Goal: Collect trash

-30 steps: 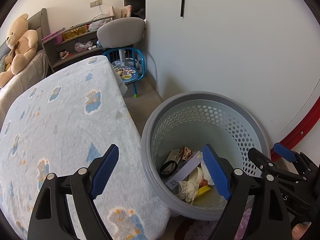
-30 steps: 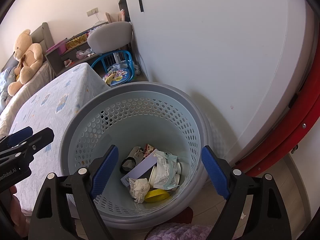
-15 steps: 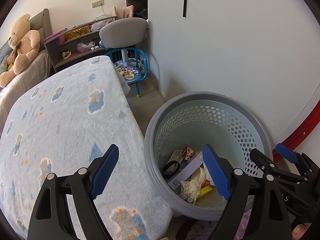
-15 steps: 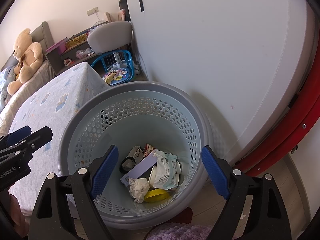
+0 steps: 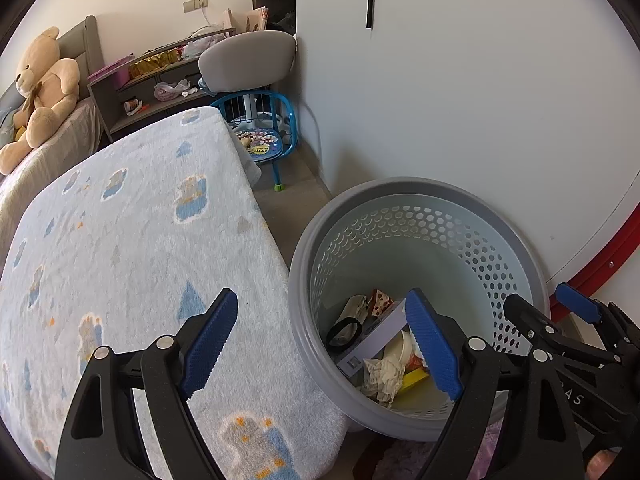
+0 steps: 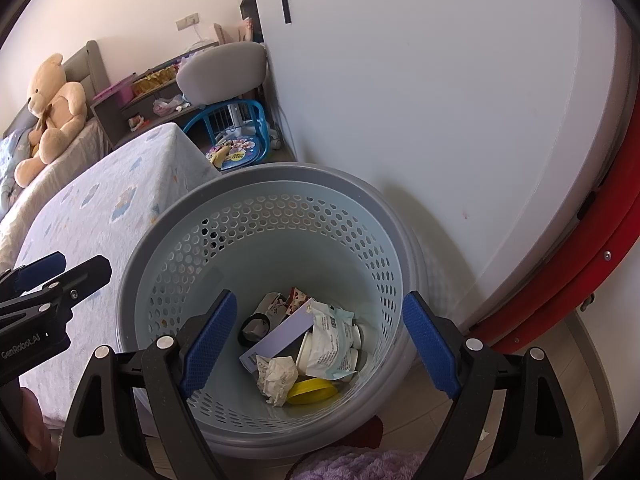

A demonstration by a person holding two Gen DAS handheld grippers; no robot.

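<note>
A grey perforated trash basket (image 6: 280, 184) stands on the floor by the white wall; it also shows in the left wrist view (image 5: 400, 188). Inside lie crumpled paper (image 6: 276, 376), a lilac box (image 6: 280, 340), a white wrapper (image 6: 330, 336), a yellow lid (image 6: 312, 394) and a black ring (image 6: 253, 328). My right gripper (image 6: 318, 340) is open and empty above the basket. My left gripper (image 5: 320, 340) is open and empty, over the bed's edge and the basket's left rim. The right gripper's fingers (image 5: 576, 308) show at the right of the left wrist view.
A bed with a pale blue patterned blanket (image 5: 120, 240) lies left of the basket. A teddy bear (image 5: 44, 84), a grey shelf (image 5: 160, 80), a grey chair (image 5: 248, 60) and a small blue chair (image 5: 264, 140) stand beyond. A red curved frame (image 6: 580, 272) runs along the right.
The left gripper has drifted slightly back and left, so the basket sits a little further right in its view. The right gripper has barely moved. Both stay open.
</note>
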